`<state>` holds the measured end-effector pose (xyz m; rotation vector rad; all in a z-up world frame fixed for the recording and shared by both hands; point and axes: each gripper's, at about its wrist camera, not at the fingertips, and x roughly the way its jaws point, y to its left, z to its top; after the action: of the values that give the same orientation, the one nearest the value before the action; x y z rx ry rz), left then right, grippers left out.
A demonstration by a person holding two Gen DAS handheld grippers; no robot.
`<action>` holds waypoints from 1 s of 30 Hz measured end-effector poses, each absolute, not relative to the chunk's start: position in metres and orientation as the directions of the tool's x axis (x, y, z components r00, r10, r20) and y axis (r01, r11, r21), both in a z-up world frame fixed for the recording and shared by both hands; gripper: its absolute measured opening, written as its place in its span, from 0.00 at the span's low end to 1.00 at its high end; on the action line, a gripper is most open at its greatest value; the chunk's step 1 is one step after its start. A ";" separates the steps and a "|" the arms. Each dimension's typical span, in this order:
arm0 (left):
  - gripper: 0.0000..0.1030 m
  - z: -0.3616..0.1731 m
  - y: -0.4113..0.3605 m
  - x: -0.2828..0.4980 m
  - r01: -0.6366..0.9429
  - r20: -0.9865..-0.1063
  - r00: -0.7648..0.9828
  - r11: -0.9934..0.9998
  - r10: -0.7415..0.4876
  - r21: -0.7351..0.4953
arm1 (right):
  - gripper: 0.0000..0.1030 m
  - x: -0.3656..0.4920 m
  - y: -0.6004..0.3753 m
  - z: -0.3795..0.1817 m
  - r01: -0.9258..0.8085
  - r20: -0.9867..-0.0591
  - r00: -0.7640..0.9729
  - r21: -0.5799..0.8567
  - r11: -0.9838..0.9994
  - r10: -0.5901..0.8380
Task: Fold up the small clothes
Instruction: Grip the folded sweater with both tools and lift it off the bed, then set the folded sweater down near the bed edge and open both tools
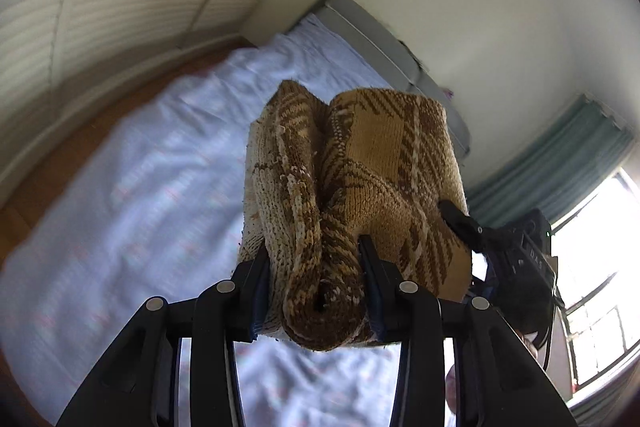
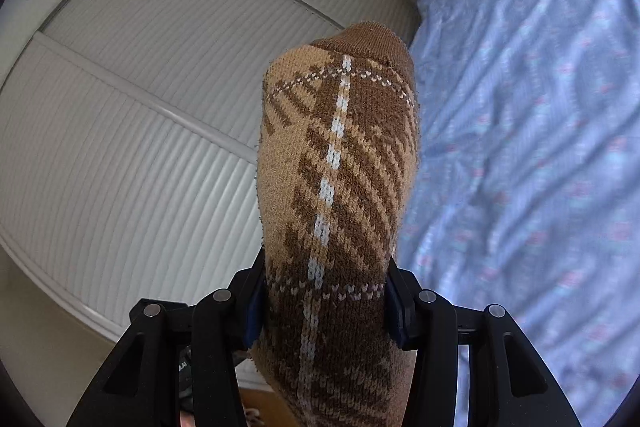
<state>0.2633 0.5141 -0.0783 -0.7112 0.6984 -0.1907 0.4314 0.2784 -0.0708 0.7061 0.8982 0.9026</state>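
A tan and brown plaid knitted sock is held in the air above the bed. My left gripper is shut on its bunched, rolled end. The right gripper shows in the left wrist view at the sock's right edge. In the right wrist view my right gripper is shut on the same sock, whose darker brown toe or cuff end points up and away. The sock hides both pairs of fingertips.
A bed with a light blue patterned sheet lies below; it also shows in the right wrist view. A grey headboard meets the white wall. White slatted wardrobe doors stand beside the bed. A window with green curtains is at right.
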 end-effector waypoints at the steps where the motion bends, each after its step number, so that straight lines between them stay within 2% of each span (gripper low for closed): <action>1: 0.37 -0.083 0.525 0.268 -0.075 -0.526 0.763 0.757 -0.376 -0.650 | 0.47 0.434 0.290 -0.075 -0.347 -0.347 0.328 0.821 0.454 0.879; 6: 0.34 -0.131 0.563 0.304 -0.093 -0.536 0.770 0.769 -0.347 -0.632 | 0.47 0.457 0.331 -0.136 -0.255 -0.349 0.345 0.859 0.444 0.872; 10: 0.34 -0.184 0.568 0.326 -0.141 -0.598 0.716 0.764 -0.360 -0.629 | 0.47 0.465 0.338 -0.198 -0.145 -0.436 0.326 0.853 0.501 0.839; 14: 0.35 -0.204 0.567 0.318 -0.109 -0.559 0.733 0.744 -0.388 -0.659 | 0.49 0.464 0.327 -0.225 -0.134 -0.449 0.330 0.849 0.512 0.831; 16: 0.36 -0.207 0.567 0.317 -0.107 -0.554 0.739 0.746 -0.383 -0.658 | 0.50 0.465 0.328 -0.226 -0.139 -0.449 0.339 0.845 0.516 0.827; 18: 0.38 -0.210 0.569 0.316 -0.111 -0.546 0.748 0.739 -0.378 -0.664 | 0.60 0.469 0.332 -0.228 -0.140 -0.472 0.355 0.826 0.546 0.807; 21: 0.53 -0.211 0.571 0.308 -0.123 -0.549 0.749 0.736 -0.371 -0.666 | 0.70 0.467 0.346 -0.221 -0.146 -0.507 0.364 0.798 0.585 0.782; 23: 0.70 -0.205 0.572 0.306 -0.153 -0.571 0.745 0.745 -0.344 -0.649 | 0.75 0.468 0.349 -0.210 -0.148 -0.536 0.377 0.770 0.621 0.755; 27: 0.72 -0.184 0.568 0.293 -0.175 -0.584 0.765 0.785 -0.270 -0.594 | 0.79 0.462 0.348 -0.171 -0.154 -0.587 0.431 0.700 0.697 0.685; 30: 0.74 -0.161 0.554 0.276 -0.199 -0.613 0.768 0.841 -0.184 -0.503 | 0.82 0.449 0.337 -0.152 -0.193 -0.613 0.471 0.630 0.752 0.634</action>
<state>0.2761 0.5537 -0.1609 -0.5835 0.7050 0.0087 0.4490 0.3369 -0.1517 0.5230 0.9547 0.5361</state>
